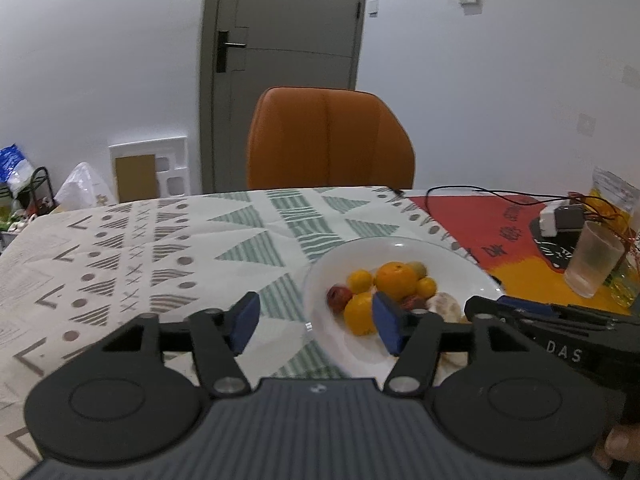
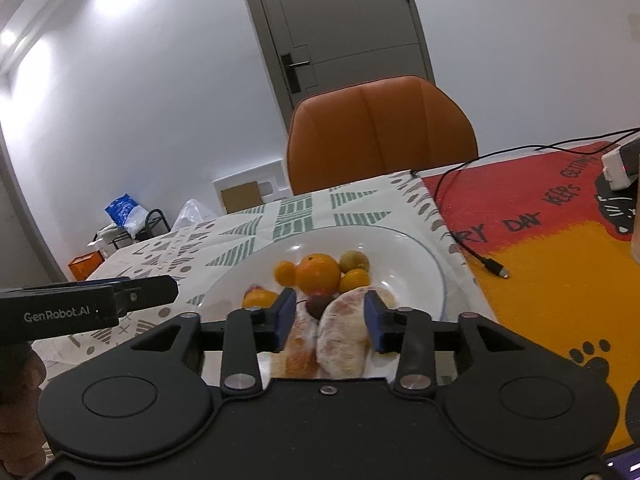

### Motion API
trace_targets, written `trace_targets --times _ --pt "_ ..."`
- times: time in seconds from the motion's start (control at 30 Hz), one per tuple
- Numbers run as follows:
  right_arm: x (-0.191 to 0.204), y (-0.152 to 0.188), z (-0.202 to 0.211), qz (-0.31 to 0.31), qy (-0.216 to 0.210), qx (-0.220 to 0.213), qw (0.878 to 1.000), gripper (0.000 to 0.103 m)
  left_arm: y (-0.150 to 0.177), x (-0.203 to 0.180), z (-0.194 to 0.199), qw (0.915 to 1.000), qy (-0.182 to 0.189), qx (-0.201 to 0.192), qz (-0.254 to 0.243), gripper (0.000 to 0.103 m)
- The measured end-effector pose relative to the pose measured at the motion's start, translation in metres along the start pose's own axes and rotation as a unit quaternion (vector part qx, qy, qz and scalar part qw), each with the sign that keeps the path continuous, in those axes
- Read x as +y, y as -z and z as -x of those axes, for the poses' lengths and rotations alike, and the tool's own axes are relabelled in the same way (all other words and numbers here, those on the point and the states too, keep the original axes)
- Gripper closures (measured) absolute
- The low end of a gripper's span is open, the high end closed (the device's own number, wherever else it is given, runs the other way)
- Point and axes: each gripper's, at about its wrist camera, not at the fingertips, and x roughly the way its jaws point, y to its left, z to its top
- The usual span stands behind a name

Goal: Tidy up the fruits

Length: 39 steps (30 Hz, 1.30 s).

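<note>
The right gripper [image 2: 329,322] hangs over the near rim of the plate [image 2: 416,256], its blue pads spread, with two pale peeled fruit pieces [image 2: 342,340] lying between them. Whether the pads touch the pieces cannot be told for sure; a narrow gap shows on each side. The pieces are whitish with orange-pink patches and lie side by side on the plate's near edge.

The left gripper [image 1: 316,326] stands spread too, nothing between its pads; its right pad hangs over the plate's left part, just in front of a yellow fruit [image 1: 359,312], and its left pad over the cloth [image 1: 160,248].

Farther in, the white plate holds a heap: a big orange [image 2: 319,274] in the middle, small yellow-orange fruits around it, a dark red one [image 2: 316,306] and a greenish one [image 2: 354,260] behind.

Beyond the table stands an orange chair [image 2: 380,128].
</note>
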Motion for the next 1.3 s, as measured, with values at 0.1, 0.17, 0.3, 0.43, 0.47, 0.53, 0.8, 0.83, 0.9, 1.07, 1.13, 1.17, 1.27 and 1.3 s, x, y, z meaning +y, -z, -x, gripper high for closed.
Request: trace_targets --times 0.1,0.17,0.3,0.43,0.47,0.53,0.8,0.83,0.9,1.07,1.13,1.17,1.27,1.3 --pt "0.008 0.001 0.001 0.004 -0.005 -0.001 1.000 0.054 0.002 0.007 0.006 1.0000 -0.009 0.000 0.001 0.030" --pt "0.012 0.001 0.001 0.005 -0.010 -0.001 1.000 0.049 0.003 0.012 0.011 0.9998 -0.017 -0.004 0.006 0.022" --pt "0.023 0.002 0.004 0.012 -0.016 0.000 1.000 0.039 0.006 0.023 0.021 0.9994 -0.029 -0.005 0.015 0.017" --pt "0.033 0.004 0.009 0.018 -0.023 -0.002 1.000 0.024 0.010 0.036 0.030 0.9985 -0.047 0.000 0.027 0.017" --pt "0.035 0.005 0.011 0.019 -0.026 -0.002 0.999 0.022 0.012 0.039 0.032 0.9984 -0.049 0.002 0.030 0.016" --pt "0.040 0.005 0.014 0.019 -0.031 0.001 0.999 0.020 0.014 0.043 0.037 0.9981 -0.050 0.005 0.035 0.016" --pt "0.056 0.011 0.031 0.028 -0.035 0.005 0.999 0.000 0.024 0.057 0.063 0.9965 -0.064 0.000 0.053 0.009" --pt "0.057 0.011 0.033 0.027 -0.034 0.006 0.999 0.000 0.026 0.058 0.066 0.9963 -0.066 0.001 0.055 0.009" --pt "0.058 0.012 0.037 0.025 -0.028 0.006 0.999 0.000 0.028 0.060 0.072 0.9961 -0.068 0.002 0.055 0.008" --pt "0.062 0.015 0.047 0.028 -0.024 0.006 0.999 0.000 0.037 0.066 0.085 0.9953 -0.075 0.006 0.061 0.008" --pt "0.064 0.016 0.049 0.032 -0.022 0.007 0.999 0.000 0.040 0.070 0.089 0.9948 -0.077 0.007 0.067 0.008" --pt "0.065 0.017 0.051 0.035 -0.021 0.007 0.999 0.000 0.042 0.071 0.091 0.9944 -0.079 0.008 0.069 0.008" --pt "0.069 0.021 0.057 0.043 -0.020 0.002 0.999 0.000 0.047 0.075 0.099 0.9937 -0.087 0.008 0.070 0.008" --pt "0.070 0.021 0.058 0.045 -0.019 0.000 0.999 0.000 0.048 0.075 0.101 0.9934 -0.090 0.008 0.071 0.008"
